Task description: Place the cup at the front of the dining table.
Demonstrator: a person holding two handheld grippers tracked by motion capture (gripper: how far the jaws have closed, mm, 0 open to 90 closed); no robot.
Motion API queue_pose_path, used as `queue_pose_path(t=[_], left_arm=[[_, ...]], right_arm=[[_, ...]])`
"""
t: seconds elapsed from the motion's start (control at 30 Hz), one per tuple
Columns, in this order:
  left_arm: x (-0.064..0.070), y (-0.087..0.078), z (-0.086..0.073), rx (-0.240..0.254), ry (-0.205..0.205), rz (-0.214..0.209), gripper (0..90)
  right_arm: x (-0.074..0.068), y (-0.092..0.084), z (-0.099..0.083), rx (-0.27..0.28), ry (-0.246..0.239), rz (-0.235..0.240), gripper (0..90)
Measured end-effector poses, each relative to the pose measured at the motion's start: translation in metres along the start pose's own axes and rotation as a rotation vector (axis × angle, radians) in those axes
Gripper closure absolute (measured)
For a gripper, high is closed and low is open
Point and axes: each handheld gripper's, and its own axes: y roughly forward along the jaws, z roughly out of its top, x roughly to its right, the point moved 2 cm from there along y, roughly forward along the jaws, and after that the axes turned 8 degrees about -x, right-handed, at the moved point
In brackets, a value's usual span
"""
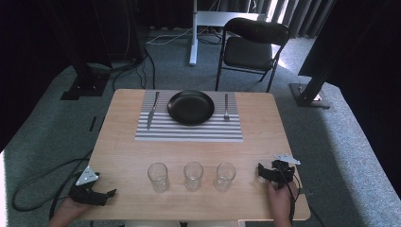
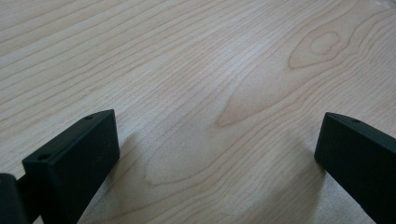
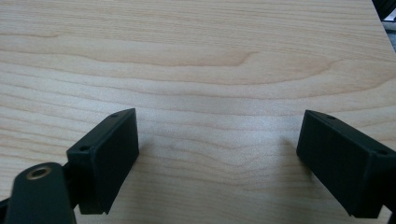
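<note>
Wooden table (image 2: 210, 70) between spread jaws

A striped placemat (image 1: 189, 128) lies toward the far edge of the worktop (image 1: 123, 156), midway between its far corners. On the mat sit a black plate (image 1: 191, 107), a knife (image 1: 152, 111) to its left and a fork (image 1: 226, 108) to its right. Beyond the far edge stands a black folding chair (image 1: 251, 47).

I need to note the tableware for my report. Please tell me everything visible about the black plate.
The black plate is round, shallow and dark with a slight sheen, and looks empty. It lies flat on the striped placemat at the table's far side, between the knife and the fork, touching neither.
</note>
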Motion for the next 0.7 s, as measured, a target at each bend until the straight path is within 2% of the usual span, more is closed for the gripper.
queue_pose_path(t=[0.63, 0.7], left_arm=[[-0.0016, 0.0, 0.0025, -0.017, 0.001, 0.001, 0.4], [-0.0021, -0.0008, 0.0029, -0.015, 0.002, -0.001, 2.9]], right_arm=[[0.0, 0.0, 0.0, 0.0, 0.0, 0.0, 12.3], [0.0, 0.0, 0.0, 0.0, 0.0, 0.0, 12.3]])
